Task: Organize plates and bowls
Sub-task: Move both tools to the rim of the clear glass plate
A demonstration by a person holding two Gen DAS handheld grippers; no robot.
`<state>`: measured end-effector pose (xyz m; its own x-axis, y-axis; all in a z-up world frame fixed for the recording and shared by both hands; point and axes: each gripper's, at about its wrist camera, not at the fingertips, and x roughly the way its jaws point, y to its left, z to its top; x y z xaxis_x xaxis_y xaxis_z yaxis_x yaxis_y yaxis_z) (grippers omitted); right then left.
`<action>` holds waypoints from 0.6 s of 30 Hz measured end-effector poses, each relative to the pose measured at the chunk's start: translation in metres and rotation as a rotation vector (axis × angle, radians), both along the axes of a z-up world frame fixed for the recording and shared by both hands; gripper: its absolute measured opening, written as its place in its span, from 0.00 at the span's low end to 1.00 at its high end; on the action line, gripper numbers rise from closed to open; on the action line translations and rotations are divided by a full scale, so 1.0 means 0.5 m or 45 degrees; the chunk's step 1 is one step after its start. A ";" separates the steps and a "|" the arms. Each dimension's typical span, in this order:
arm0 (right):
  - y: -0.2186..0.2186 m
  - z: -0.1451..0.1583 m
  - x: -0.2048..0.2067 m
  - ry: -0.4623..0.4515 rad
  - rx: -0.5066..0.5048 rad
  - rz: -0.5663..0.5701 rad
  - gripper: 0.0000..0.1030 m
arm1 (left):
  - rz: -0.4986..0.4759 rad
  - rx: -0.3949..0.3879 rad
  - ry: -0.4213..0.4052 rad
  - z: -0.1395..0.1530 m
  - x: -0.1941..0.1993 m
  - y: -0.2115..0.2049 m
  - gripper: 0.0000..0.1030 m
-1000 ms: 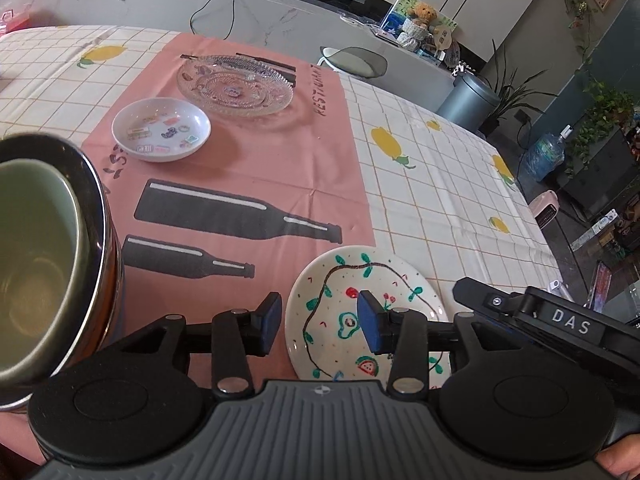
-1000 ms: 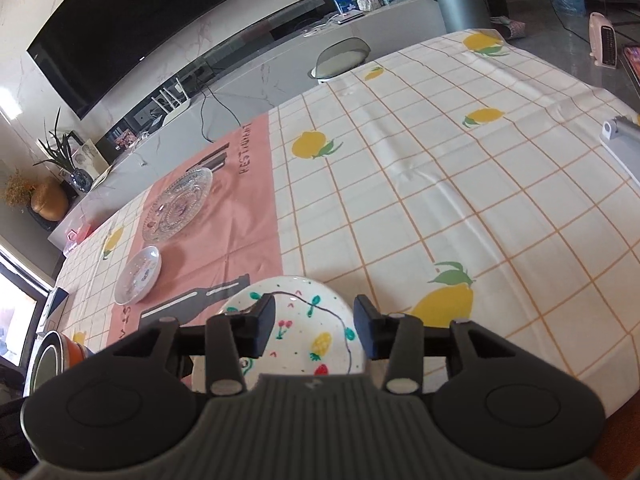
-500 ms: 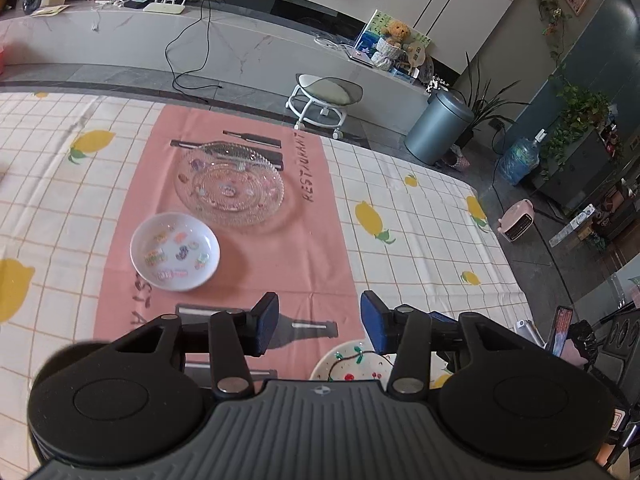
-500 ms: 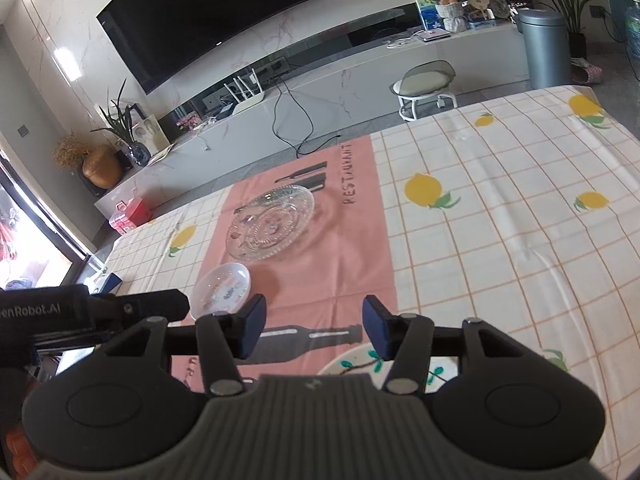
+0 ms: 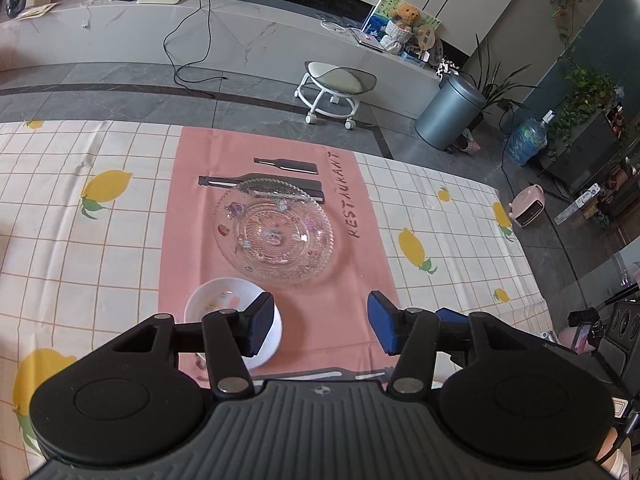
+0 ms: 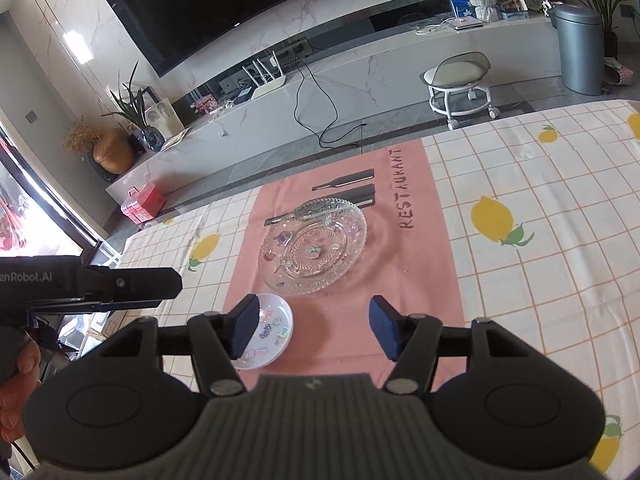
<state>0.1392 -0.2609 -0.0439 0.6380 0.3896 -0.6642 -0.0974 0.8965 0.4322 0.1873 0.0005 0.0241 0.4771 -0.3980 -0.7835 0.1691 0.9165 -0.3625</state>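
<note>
A clear patterned glass plate (image 5: pixel 274 236) (image 6: pixel 314 250) lies on the pink runner (image 5: pixel 352 280) in the middle of the table. A small white dish with coloured stickers (image 5: pixel 224 306) (image 6: pixel 270 332) sits just in front of it. My left gripper (image 5: pixel 318 326) hovers above the runner, jaws opening, nothing between them; its left finger (image 5: pixel 260 328) overlaps the white dish in the picture. My right gripper (image 6: pixel 312 330) hangs likewise over the runner, jaws opening and empty. The left gripper's body (image 6: pixel 88 284) shows at the left of the right wrist view.
A checked tablecloth with lemons (image 5: pixel 80 240) (image 6: pixel 540 220) covers the table. Beyond the far edge stand a wheeled stool (image 5: pixel 336 88), a grey bin (image 5: pixel 448 118), a marble TV bench (image 6: pixel 360 64) and a small pink heater (image 5: pixel 528 208) on the floor.
Both grippers rose and pulled back from the painted plate and the steel bowl, which have left the view. Both sets of jaws stand wider. The glass plate and white dish now lie ahead.
</note>
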 end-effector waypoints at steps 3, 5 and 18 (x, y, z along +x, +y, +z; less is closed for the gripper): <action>0.016 -0.011 0.040 0.033 -0.009 -0.006 0.59 | 0.016 0.005 0.029 -0.022 0.045 0.021 0.60; 0.025 -0.022 0.070 0.058 -0.013 -0.015 0.58 | 0.023 -0.001 0.046 -0.038 0.079 0.035 0.60; 0.004 -0.168 0.233 0.218 0.129 -0.084 0.38 | 0.115 -0.133 0.101 -0.195 0.227 0.106 0.59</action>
<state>0.2556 -0.2587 -0.1278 0.5454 0.4209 -0.7249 0.0429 0.8496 0.5256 0.3008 0.0535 -0.0733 0.4533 -0.4375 -0.7766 0.0547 0.8832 -0.4657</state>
